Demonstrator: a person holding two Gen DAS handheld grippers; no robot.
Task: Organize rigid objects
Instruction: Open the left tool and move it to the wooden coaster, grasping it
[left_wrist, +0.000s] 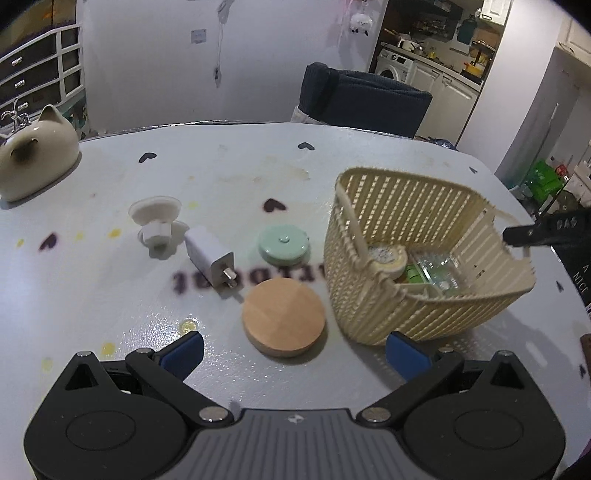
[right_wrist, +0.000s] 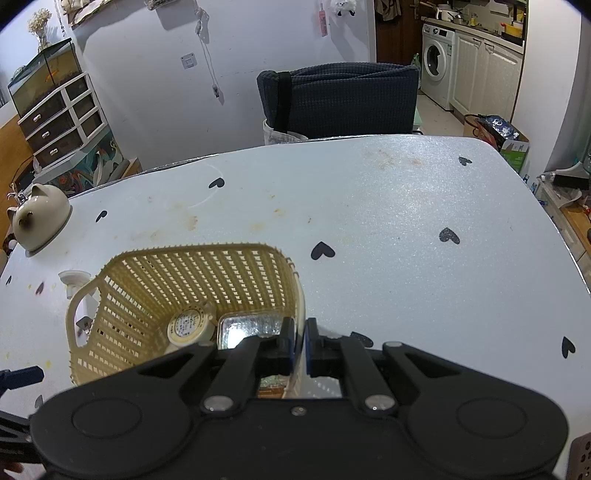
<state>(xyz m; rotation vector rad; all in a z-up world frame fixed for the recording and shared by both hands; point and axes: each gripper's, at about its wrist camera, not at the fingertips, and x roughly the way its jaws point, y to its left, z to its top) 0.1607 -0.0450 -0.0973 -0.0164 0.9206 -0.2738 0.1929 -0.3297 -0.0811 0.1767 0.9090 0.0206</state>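
A cream slatted basket (left_wrist: 424, 291) stands on the table, tilted a little, with a round tin (left_wrist: 386, 258) and a clear green box (left_wrist: 432, 275) inside. My right gripper (right_wrist: 300, 345) is shut on the basket's near rim (right_wrist: 301, 302); its tip shows in the left wrist view (left_wrist: 532, 232). My left gripper (left_wrist: 295, 354) is open and empty, just before a round wooden disc (left_wrist: 284, 317). Beyond lie a white charger plug (left_wrist: 210, 258), a mint round case (left_wrist: 283, 244) and a white suction-cup holder (left_wrist: 157, 221).
A cat-shaped ceramic pot (left_wrist: 37, 155) stands at the table's far left corner. A dark padded chair (right_wrist: 340, 99) is behind the table's far edge. The tabletop (right_wrist: 424, 240) to the right of the basket is bare.
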